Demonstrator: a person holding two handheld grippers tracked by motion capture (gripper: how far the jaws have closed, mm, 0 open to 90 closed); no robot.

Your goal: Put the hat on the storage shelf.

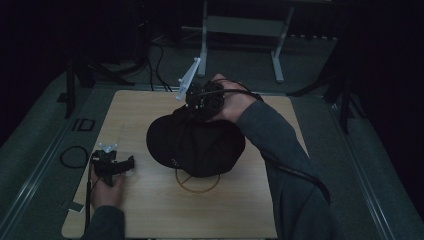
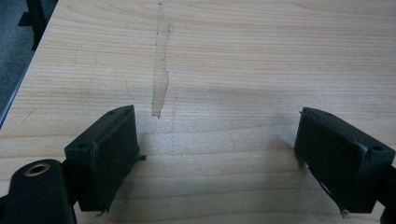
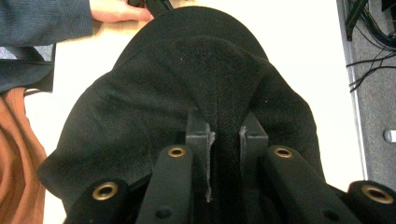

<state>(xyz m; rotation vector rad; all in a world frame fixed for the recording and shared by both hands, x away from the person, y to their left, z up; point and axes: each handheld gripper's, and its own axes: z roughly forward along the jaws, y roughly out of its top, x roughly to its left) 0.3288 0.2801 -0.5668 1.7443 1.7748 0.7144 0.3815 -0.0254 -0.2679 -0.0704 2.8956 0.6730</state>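
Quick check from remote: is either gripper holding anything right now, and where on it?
The right gripper is shut on a pinched-up ridge of fabric on the black cap's crown. The left gripper is open over bare table, holding nothing.

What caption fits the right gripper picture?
Right gripper pinches a fold of the black cap above the pale table.
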